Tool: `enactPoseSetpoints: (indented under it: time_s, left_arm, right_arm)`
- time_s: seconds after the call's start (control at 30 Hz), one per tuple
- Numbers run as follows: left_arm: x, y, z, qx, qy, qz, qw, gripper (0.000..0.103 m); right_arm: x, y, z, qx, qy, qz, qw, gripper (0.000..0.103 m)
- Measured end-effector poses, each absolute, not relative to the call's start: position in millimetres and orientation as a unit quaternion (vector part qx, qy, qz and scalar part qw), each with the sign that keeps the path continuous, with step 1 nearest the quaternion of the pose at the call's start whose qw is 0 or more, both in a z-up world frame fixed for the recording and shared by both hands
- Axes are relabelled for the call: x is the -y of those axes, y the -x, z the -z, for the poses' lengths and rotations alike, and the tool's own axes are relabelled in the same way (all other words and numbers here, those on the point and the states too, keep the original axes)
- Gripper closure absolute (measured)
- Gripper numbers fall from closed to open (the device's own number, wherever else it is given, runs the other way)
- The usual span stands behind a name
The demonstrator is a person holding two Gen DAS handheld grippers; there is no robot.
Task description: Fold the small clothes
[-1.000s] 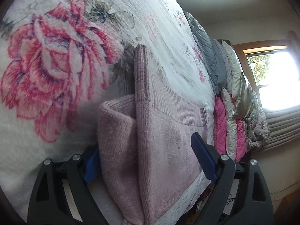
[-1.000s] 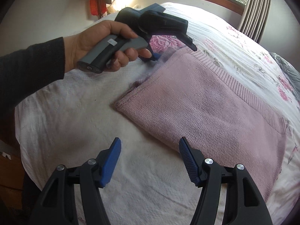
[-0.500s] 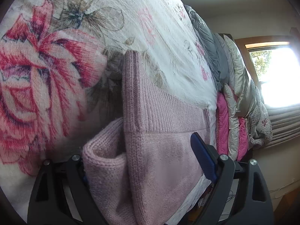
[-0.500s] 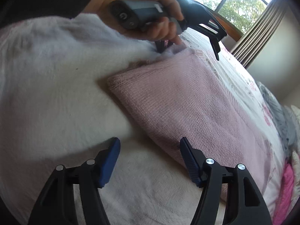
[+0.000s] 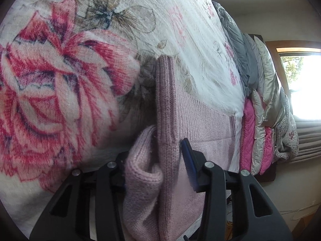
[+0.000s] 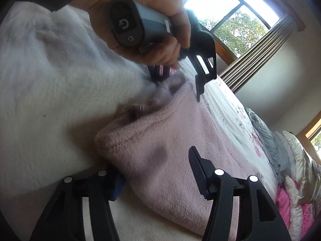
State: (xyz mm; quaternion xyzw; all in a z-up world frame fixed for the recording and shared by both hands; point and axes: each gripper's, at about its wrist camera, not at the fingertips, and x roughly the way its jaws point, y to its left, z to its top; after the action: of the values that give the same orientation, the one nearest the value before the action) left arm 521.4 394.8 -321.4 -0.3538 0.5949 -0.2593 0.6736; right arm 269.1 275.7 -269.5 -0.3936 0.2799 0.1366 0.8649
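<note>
Pink knit sweater (image 6: 180,140) lies folded on the bed, over a white floral bedspread (image 5: 190,30); its near corner sits toward the plain end of the cover, ribbed hem running away toward the pillows.

My left gripper (image 5: 154,160): fingers closed in on a bunched fold of the sweater (image 5: 166,120) at its far corner. Knit fills the gap between them; the blue pad of one finger (image 5: 189,166) presses against the ribbed band, the other finger is mostly buried behind the fold. I read this as a grasp on the cloth. From the right wrist view I see the same gripper (image 6: 176,80) held in a hand (image 6: 156,30), dark sleeve above it, tips down at the sweater's far corner, fabric puckered there.

My right gripper (image 6: 158,172): fingers spread wide, straddling the sweater's near corner. One finger (image 6: 118,184) sits low against the bedspread at the sweater's edge, the other (image 6: 197,170) hovers over the knit. Nothing pinched.

Beyond: stacked bedding (image 5: 258,120) in grey, silver and pink at the bed's far side, a bright window (image 6: 230,20) with striped curtains.
</note>
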Motion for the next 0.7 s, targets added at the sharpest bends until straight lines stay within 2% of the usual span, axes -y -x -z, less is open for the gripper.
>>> enactPoseSetpoints:
  time_s: [0.03,0.1,0.13,0.4,0.7]
  left_arm:
    - [-394,-521,320,-0.596,0.354,0.254,0.675,0.080]
    - [-392,-519,313,-0.598,0.354,0.246,0.675,0.086]
    - [-390,-518,307,-0.599,0.347,0.242,0.680,0.087]
    - [-362,-512,238,-0.592,0.306,0.231,0.709,0.088]
    - [-277,-503,148,-0.583,0.228,0.226,0.746,0.088]
  right_arm:
    - [-278,-272,267,-0.285,0.387,-0.142,0.865,0.063]
    - [-280,-277,261,-0.309,0.363,-0.154,0.865,0.088]
    - [-278,-279,255,-0.312,0.350,-0.153,0.870,0.091]
    - [-219,-274,192,-0.329,0.207,-0.168,0.906,0.093]
    - [-118,-271,134,-0.321,0.014,-0.162,0.933,0.093]
